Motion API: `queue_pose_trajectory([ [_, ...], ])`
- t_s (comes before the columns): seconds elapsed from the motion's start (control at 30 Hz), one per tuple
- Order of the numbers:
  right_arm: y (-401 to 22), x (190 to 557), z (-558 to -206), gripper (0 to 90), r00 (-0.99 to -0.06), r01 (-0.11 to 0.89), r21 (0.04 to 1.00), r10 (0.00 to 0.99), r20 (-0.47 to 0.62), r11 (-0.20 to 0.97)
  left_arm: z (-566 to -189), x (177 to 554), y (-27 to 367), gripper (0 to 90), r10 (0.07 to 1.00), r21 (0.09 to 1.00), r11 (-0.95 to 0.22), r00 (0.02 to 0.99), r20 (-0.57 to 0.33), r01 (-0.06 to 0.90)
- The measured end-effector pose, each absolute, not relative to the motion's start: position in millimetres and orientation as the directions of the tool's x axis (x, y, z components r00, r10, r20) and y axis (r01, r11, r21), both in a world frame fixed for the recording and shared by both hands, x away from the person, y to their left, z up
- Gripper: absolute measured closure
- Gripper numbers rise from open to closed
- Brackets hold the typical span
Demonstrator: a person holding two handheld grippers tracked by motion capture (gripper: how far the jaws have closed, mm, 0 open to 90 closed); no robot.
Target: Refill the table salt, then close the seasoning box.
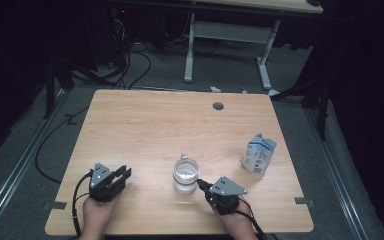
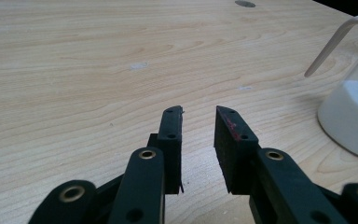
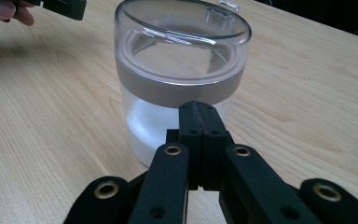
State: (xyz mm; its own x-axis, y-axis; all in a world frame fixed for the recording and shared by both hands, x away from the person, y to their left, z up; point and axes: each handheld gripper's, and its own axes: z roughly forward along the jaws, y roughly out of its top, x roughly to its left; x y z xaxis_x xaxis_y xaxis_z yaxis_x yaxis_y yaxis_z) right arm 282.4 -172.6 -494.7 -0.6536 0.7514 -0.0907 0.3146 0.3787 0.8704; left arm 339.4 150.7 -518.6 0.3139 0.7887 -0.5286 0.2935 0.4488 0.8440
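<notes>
The clear jar (image 3: 182,79) has a domed see-through lid and white powder inside. The right gripper (image 3: 199,112) sits closed and empty just before it. The left gripper (image 2: 198,122) stands part open, empty.

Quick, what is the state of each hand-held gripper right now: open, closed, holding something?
Left hand-held gripper: open, nothing between its jaws.
Right hand-held gripper: closed, empty, its tips right at the clear jar.

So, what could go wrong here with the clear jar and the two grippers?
The right gripper is shut, with its tips right at the jar, under the lid; a push might slide or tip it, and the white powder inside could spill if the lid is loose. The left gripper is open with nothing between its pads, apart from the jar, so nothing steadies it.
</notes>
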Motion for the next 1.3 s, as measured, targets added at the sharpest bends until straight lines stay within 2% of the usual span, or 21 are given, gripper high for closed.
queue_pose_trajectory([
  [0.63,-165.4,279.5,-495.1,88.2,-0.674,0.306,0.87,0.733,-0.088,0.386,-519.7,338.4,150.6,72.2,0.785,0.84,0.455,0.313,-0.535,0.296],
  [0.8,-172.9,280.6,-493.7,81.4,-0.664,0.307,0.875,0.743,-0.086,0.375,-520.1,337.6,151.6,70.3,0.787,0.842,0.453,0.311,-0.532,0.294],
  [1.13,-239.8,296.7,-500.8,63.7,-0.528,0.387,0.878,0.848,-0.038,0.28,-520.4,333.4,157.3,66.2,0.792,0.842,0.457,0.299,-0.532,0.286],
  [1.3,-279.8,294.4,-503.8,58.1,-0.444,0.41,0.881,0.895,-0.036,0.239,-521.6,333.8,162.0,63.2,0.789,0.835,0.471,0.287,-0.543,0.286],
])
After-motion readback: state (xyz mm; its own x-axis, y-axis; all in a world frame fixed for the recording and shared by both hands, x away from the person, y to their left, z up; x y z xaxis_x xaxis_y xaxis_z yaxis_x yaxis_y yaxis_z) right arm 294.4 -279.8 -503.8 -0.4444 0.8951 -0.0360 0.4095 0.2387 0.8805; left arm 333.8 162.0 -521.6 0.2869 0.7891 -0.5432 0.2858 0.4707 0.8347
